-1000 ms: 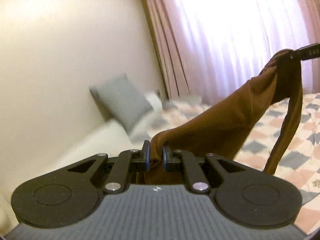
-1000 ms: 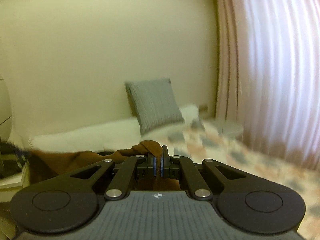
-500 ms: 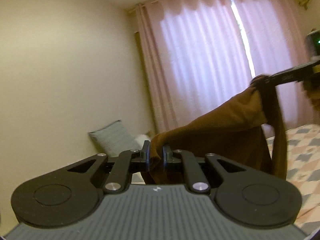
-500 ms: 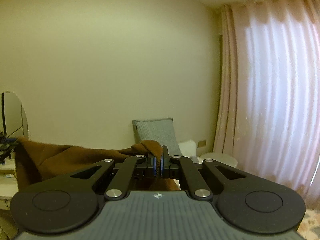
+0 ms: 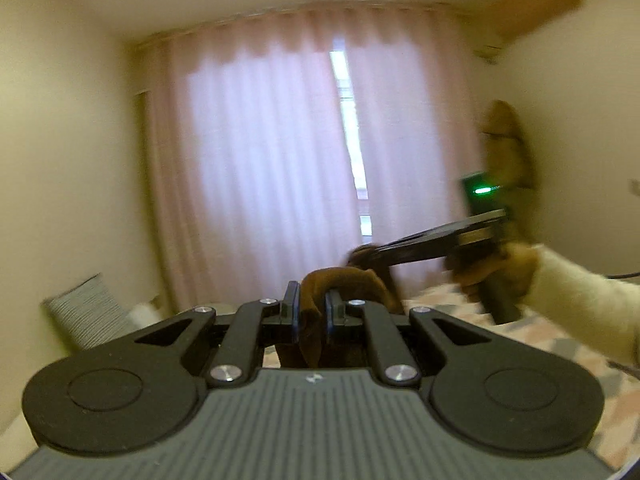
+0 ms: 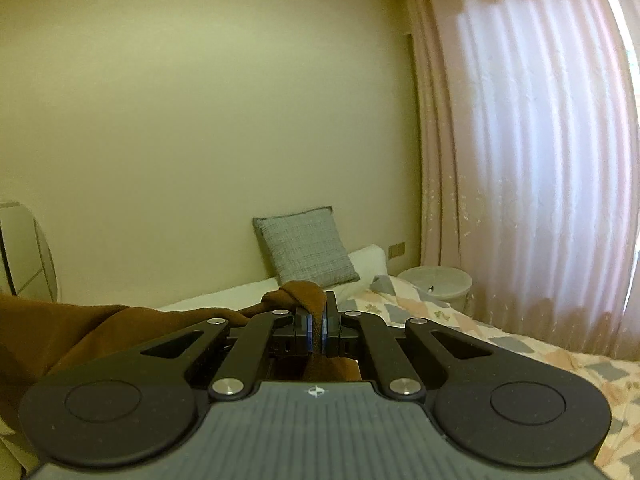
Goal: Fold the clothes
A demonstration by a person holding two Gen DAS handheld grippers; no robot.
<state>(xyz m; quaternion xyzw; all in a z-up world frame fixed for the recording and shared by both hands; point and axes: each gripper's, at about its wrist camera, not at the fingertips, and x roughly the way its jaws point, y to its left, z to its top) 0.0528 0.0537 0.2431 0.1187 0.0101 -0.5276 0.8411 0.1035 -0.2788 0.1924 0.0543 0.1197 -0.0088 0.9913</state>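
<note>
A brown garment (image 5: 340,280) is held up in the air between both grippers. My left gripper (image 5: 312,312) is shut on a bunched corner of it, which pokes up between the fingers. In the left wrist view the right gripper (image 5: 372,256) reaches in from the right, held by a hand (image 5: 508,276) in a cream sleeve, and pinches the cloth close to mine. In the right wrist view my right gripper (image 6: 318,326) is shut on a fold of the brown garment (image 6: 80,328), which spreads away to the left. The rest of the garment hangs below, hidden.
Below lies a bed with a checked quilt (image 6: 520,356) and a grey cushion (image 6: 306,252) against the cream wall. A white round bin (image 6: 436,284) stands by the pink curtains (image 5: 280,176). A mirror edge (image 6: 24,252) shows at far left.
Both grippers have risen and tilted up with the garment. The left one swung toward the curtains, and the right gripper now sits much closer to it, so the cloth between them has bunched.
</note>
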